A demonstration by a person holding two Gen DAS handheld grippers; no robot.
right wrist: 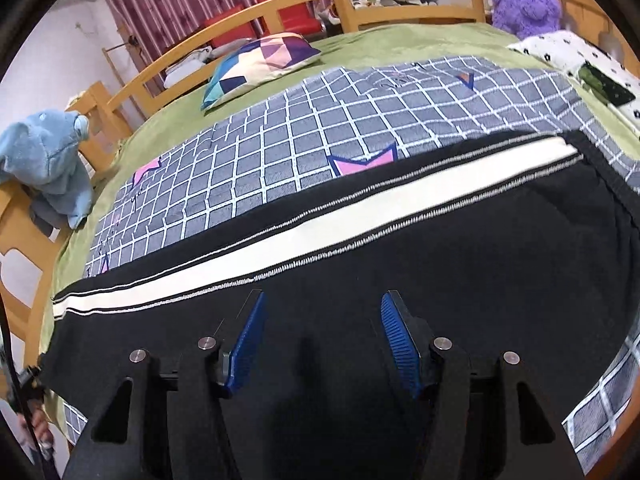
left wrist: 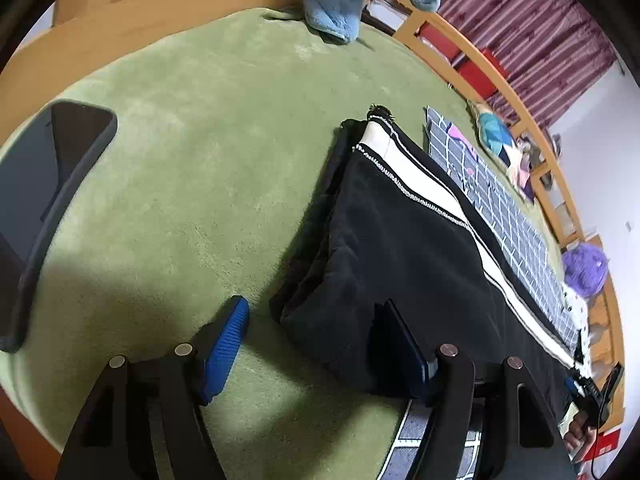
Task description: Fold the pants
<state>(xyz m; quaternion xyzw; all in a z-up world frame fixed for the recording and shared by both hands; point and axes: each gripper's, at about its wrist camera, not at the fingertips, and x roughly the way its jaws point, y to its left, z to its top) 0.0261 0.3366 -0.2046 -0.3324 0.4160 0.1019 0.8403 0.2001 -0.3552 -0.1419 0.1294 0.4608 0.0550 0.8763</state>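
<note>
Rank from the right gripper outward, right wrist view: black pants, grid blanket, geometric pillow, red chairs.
1. black pants: directly under the open right gripper, filling the foreground.
2. grid blanket: just beyond the pants' white stripe, mid-bed.
3. geometric pillow: upper left, past the blanket's far edge.
4. red chairs: farthest, behind the wooden bed rail.

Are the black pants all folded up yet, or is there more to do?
Partly. The black pants already lie flat on the checked blanket, legs stacked, white stripe on top. Nothing is gripped now: the left gripper is open at the pant end and the right gripper is open over the middle. Folding them shorter is left.
</note>
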